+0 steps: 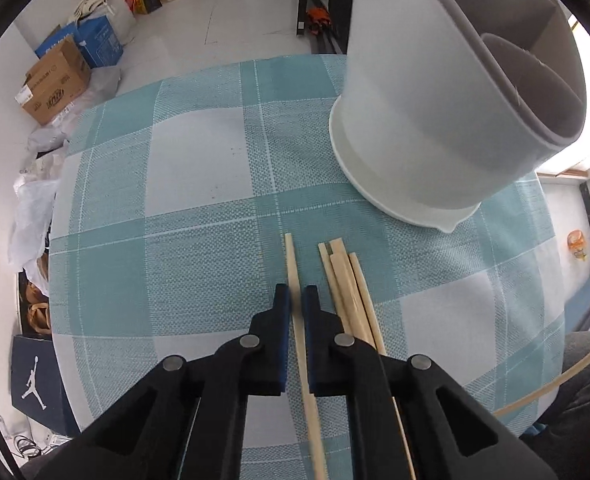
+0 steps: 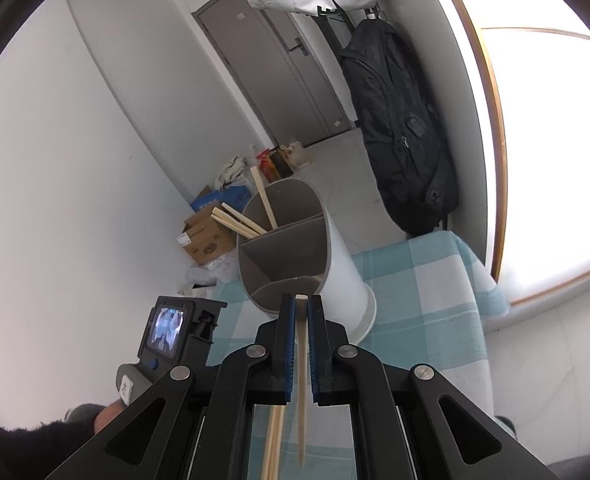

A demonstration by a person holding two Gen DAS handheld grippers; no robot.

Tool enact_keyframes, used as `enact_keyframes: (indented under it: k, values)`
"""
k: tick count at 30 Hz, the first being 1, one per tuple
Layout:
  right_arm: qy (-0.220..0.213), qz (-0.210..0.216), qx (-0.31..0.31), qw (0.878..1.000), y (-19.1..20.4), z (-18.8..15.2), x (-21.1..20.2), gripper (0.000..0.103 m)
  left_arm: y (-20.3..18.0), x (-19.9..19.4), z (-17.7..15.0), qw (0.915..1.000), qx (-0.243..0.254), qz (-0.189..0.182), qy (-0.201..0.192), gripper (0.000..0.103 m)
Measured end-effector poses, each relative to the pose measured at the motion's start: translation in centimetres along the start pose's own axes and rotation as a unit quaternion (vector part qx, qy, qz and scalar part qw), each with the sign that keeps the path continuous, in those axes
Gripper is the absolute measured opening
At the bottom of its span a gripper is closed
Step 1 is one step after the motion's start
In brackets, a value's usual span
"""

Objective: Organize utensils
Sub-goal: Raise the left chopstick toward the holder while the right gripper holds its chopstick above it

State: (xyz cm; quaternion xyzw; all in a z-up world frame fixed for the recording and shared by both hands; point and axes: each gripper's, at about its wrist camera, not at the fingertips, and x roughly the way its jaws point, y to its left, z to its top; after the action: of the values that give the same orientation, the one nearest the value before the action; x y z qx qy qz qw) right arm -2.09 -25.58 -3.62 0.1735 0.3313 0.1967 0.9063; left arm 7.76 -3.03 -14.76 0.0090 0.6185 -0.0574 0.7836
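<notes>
A white utensil holder (image 1: 435,120) with grey dividers stands on the teal checked tablecloth (image 1: 199,208). In the left wrist view my left gripper (image 1: 296,300) sits low over the cloth, its jaws close on either side of one wooden chopstick (image 1: 295,280); a grip cannot be confirmed. Several more chopsticks (image 1: 349,284) lie just right of it. My right gripper (image 2: 302,308) is shut on a chopstick (image 2: 302,344), held above the table just in front of the holder (image 2: 335,276). Three chopsticks (image 2: 247,220) stand in the holder's far compartment.
The left gripper's camera unit (image 2: 171,332) shows at the lower left of the right wrist view. Cardboard boxes (image 1: 55,80) and bags lie on the floor beyond the table. A black backpack (image 2: 399,132) hangs by the window. The table edge (image 2: 475,276) runs right of the holder.
</notes>
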Motion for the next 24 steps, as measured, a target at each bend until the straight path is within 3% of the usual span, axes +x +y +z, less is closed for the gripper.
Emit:
enact_keyframes:
  k: [5, 8, 15, 24]
  values:
    - [-0.002, -0.005, -0.010, 1.000, 0.3, -0.1, -0.1, 0.005, 1.5, -1.5, -0.7, 0.9983, -0.026, -0.022, -0.047, 0.002]
    - [-0.003, -0.006, -0.016, 1.000, 0.5, -0.3, -0.2, 0.005, 1.7, -3.7, -1.3, 0.9928, -0.039, -0.034, -0.108, 0.002]
    - [-0.005, -0.011, -0.023, 1.000, 0.8, -0.7, -0.2, 0.005, 2.7, -9.5, -4.3, 0.9694, -0.064, -0.049, -0.232, 0.002]
    - [-0.027, -0.010, -0.063, 0.998, 3.0, -1.4, -1.2, 0.005, 2.1, -11.5, -6.0, 0.9542, -0.073, -0.061, -0.284, 0.002]
